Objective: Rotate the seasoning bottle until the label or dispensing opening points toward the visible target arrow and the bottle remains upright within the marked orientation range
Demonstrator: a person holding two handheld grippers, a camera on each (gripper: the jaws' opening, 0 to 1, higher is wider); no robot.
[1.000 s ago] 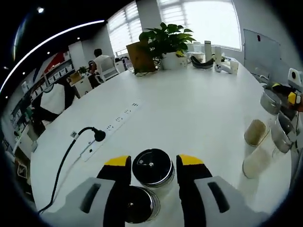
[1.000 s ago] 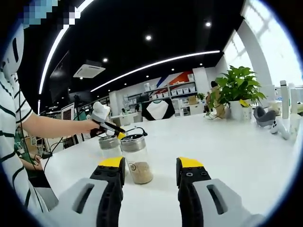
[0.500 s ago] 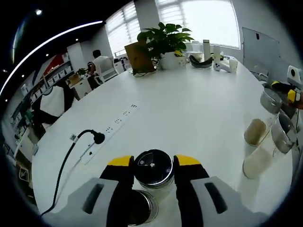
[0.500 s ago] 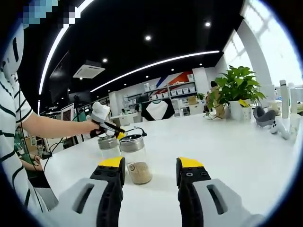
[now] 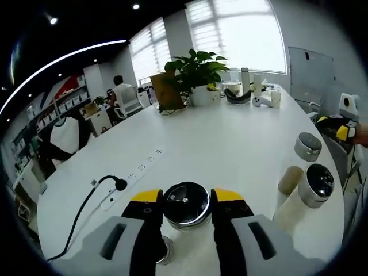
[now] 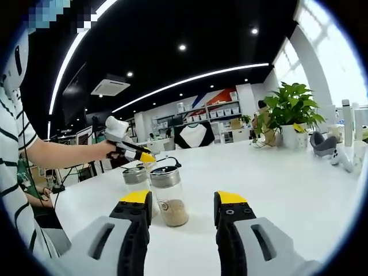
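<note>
While I look along the left gripper [image 5: 184, 196], its yellow-tipped jaws press both sides of a bottle's [image 5: 185, 204] metal lid, over the white table [image 5: 230, 138]. From the right gripper view I see a bare forearm [image 6: 63, 154] reaching level to that gripper [image 6: 142, 156] above two jars [image 6: 167, 195] with brown seasoning. My right gripper [image 6: 183, 198] stands parted, holding nothing, low over the table. I can read no label on any bottle.

Right claw [image 6: 181, 201] gapes before two seasoning bottles [image 6: 167, 195]; left claw [image 6: 145, 157] hovers above them.
</note>
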